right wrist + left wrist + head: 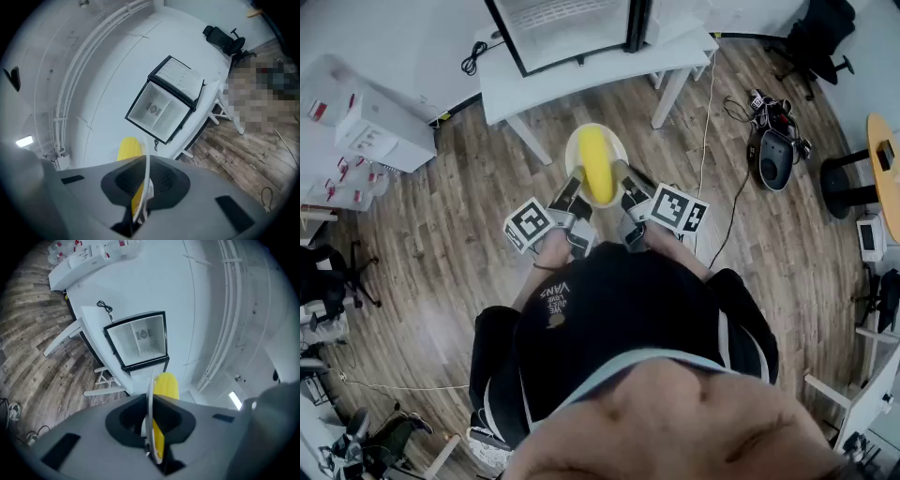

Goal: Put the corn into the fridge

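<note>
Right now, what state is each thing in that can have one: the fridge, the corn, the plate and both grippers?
Fridge: door open.
Corn: lying on the plate, not yet in the fridge.
Plate: held up by its rim between both grippers.
Left gripper: shut on the plate.
Right gripper: shut on the plate.

Held out side by side in front of the torso and pointing roughly level, the left gripper (574,190) has its jaws clamped on the left rim of the plate (598,128), the right gripper (627,185) on its right rim.
</note>
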{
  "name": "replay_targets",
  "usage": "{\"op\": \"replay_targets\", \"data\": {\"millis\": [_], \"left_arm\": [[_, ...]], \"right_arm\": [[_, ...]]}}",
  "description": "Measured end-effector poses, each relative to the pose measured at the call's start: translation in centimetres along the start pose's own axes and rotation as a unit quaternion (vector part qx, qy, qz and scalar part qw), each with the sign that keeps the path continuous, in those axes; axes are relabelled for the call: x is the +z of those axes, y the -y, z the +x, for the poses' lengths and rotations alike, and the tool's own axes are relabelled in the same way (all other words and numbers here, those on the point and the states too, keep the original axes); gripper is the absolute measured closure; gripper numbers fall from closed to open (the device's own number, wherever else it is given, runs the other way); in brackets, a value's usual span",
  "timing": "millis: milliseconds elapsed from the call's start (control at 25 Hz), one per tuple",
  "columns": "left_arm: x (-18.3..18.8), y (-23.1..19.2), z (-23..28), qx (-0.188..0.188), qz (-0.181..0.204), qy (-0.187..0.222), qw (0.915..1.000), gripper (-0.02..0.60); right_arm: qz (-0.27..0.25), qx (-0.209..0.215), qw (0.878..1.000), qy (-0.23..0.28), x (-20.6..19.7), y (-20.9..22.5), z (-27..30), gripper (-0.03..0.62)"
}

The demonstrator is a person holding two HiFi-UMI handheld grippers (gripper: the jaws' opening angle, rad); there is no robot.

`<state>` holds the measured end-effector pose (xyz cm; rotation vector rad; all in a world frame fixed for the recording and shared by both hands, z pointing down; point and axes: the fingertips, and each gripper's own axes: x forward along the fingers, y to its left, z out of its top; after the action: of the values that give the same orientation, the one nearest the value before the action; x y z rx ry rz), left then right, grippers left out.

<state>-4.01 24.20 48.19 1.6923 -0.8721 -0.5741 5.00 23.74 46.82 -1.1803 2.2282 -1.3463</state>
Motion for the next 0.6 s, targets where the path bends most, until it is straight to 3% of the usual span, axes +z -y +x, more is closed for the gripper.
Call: {"op": "replay_targets", "data": {"millis": [600], "left_arm": [[1.1,-0.8,-0.6,-0.011,-0.009,-0.009,0.9999,0.54]], "right_arm": [[0.001,-0.006,1.0,0.015,-0.9,-0.5,1.0,0.568]]}}
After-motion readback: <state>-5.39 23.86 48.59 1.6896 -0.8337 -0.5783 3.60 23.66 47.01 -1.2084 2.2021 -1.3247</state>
